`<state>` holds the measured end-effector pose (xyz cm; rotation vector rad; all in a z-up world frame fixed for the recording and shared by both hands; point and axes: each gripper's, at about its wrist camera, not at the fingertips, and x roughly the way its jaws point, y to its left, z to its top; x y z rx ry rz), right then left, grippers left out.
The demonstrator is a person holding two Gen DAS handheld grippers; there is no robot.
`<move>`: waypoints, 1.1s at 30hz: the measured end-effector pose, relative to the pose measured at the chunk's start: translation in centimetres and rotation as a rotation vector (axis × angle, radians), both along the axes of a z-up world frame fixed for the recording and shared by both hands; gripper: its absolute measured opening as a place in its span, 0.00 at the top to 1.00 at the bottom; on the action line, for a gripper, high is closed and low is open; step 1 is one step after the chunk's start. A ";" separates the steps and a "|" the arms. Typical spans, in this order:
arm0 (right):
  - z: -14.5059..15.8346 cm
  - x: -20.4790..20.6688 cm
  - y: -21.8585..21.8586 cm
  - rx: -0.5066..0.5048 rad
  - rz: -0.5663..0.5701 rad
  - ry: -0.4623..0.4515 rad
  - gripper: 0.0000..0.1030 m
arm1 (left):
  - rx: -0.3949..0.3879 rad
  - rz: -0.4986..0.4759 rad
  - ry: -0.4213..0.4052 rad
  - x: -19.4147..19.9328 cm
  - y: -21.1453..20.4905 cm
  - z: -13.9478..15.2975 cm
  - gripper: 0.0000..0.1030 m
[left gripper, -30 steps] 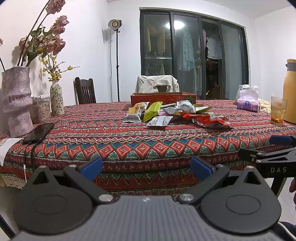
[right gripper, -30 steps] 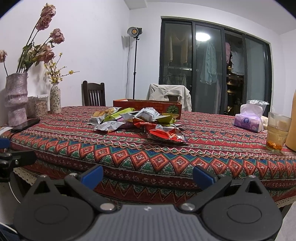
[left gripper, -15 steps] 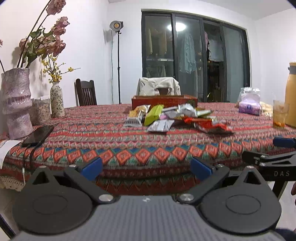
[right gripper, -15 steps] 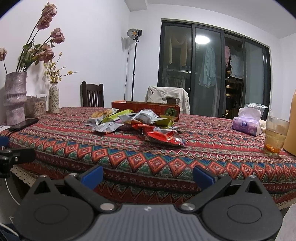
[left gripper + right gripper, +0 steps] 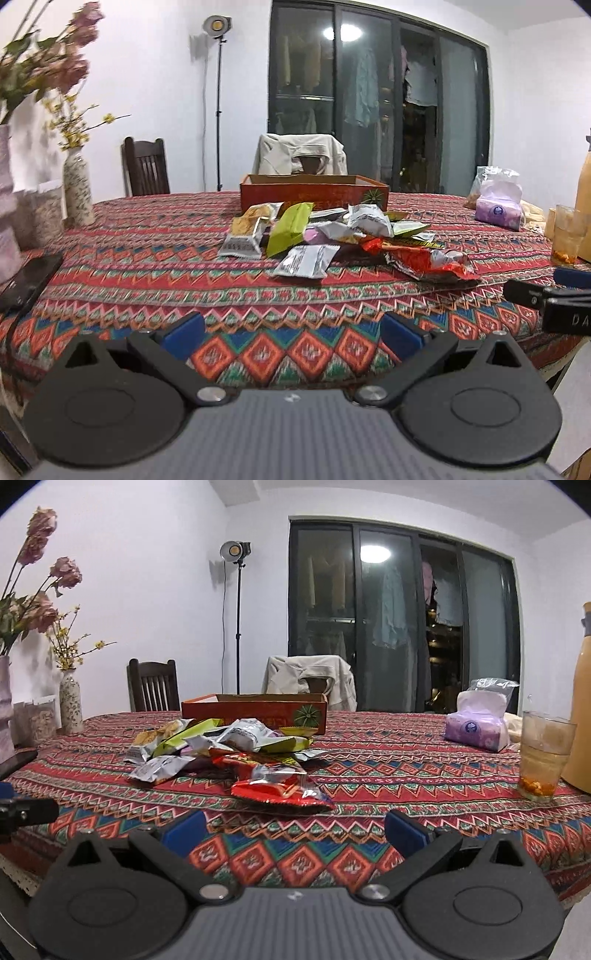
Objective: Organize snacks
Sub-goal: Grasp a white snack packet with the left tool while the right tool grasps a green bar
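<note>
Left gripper [image 5: 291, 334]: spread wide, nothing between the blue pads, hanging over the near edge of the table
Right gripper [image 5: 293, 827]: same deal, wide and empty, also at the near edge; from the left wrist view it pokes in at the far right [image 5: 554, 295]
Snack pile [image 5: 332, 236]: straight ahead of both claws, mid-table, well apart from either one, loose packets heaped on each other
Red packet [image 5: 280, 788]: closest to the right claw, crinkly foil, lying flat at the front of the pile
Silver packet [image 5: 306, 261]: closest to the left claw, flat on the cloth, just left of the red one
Green packet [image 5: 290, 229]: propped at a tilt on the pile, behind the silver one
Orange box [image 5: 314, 190]: shallow, top open, right behind the pile on the far side; can't see into it
Tablecloth [image 5: 155, 266]: red zigzag pattern, covers the whole table
Phone [image 5: 26, 277]: dark slab off to the left of the left claw, near the table edge
Small vase [image 5: 77, 188]: far left, with yellow sprigs
Tissue pack [image 5: 476, 725]: purple, ahead and right of the right claw
Glass [image 5: 545, 755]: right of that claw, pale drink with orange bits at the bottom
Chair [image 5: 153, 685]: dark wood, behind the table on the left
</note>
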<state>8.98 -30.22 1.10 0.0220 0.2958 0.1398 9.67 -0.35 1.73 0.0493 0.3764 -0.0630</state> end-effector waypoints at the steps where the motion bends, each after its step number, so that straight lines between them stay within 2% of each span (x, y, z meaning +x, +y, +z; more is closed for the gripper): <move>1: 0.1 0.4 -0.2 0.009 0.008 0.001 0.00 | 0.017 -0.005 -0.010 0.5 -0.1 0.1 0.00; 6: 1.1 3.0 -0.7 0.025 0.021 0.017 0.01 | 0.021 -0.026 0.016 3.2 -0.2 0.7 0.00; 12: 2.5 6.6 -0.2 0.012 0.047 0.037 0.04 | -0.022 -0.051 0.066 8.1 0.0 1.5 0.01; 15: 3.1 9.0 0.3 -0.004 0.066 0.049 0.07 | -0.040 -0.076 0.107 11.6 -0.2 1.6 0.07; 19: 3.5 13.2 1.0 -0.029 0.084 0.093 0.15 | -0.061 -0.102 0.192 16.2 0.1 1.1 0.22; 21: 3.8 15.6 1.4 -0.051 0.090 0.113 0.20 | -0.071 -0.121 0.231 18.0 0.3 0.7 0.22; 26: 4.7 21.4 2.4 -0.092 0.089 0.141 0.23 | -0.066 -0.180 0.270 19.8 0.3 -0.4 0.22; 30: 4.1 25.7 3.8 -0.140 0.075 0.199 0.34 | -0.073 -0.190 0.302 20.8 0.4 -1.1 0.45; 33: 3.0 27.6 4.5 -0.168 0.082 0.257 0.48 | -0.078 -0.189 0.296 20.9 0.4 -1.2 0.45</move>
